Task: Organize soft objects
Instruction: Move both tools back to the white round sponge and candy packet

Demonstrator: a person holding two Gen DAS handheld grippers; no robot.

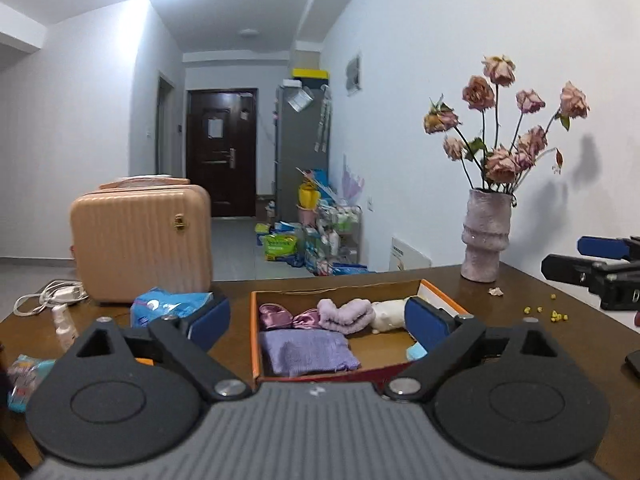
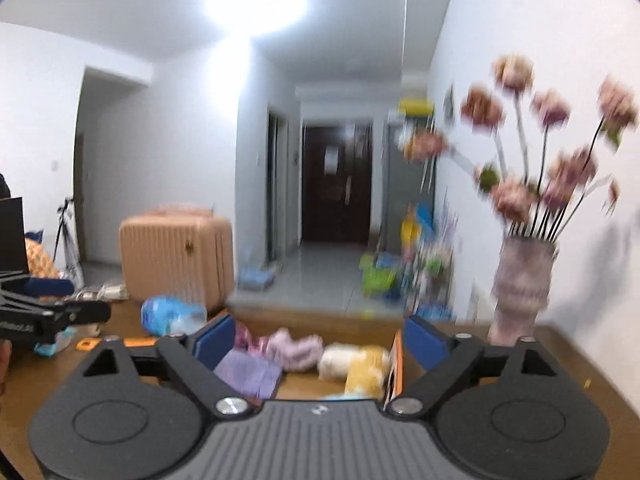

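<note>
White walls and a dark door at the hallway's end sit behind a brown wooden worktop (image 1: 520, 320). On it, an orange-edged cardboard box (image 1: 256, 332) holds folded lilac cloths (image 1: 306, 350). Left gripper (image 1: 318, 320) and right gripper (image 2: 318, 340) both gape empty.

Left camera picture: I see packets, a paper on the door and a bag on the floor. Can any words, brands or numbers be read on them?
None can be read for sure.
Blue packet on the table: white print, too small to read.
Paper on the dark door: blank or too far to tell.
Green bag on the floor: lettering too small.
White card against the wall: a faint mark, unreadable.
The right camera picture is blurred throughout.
</note>
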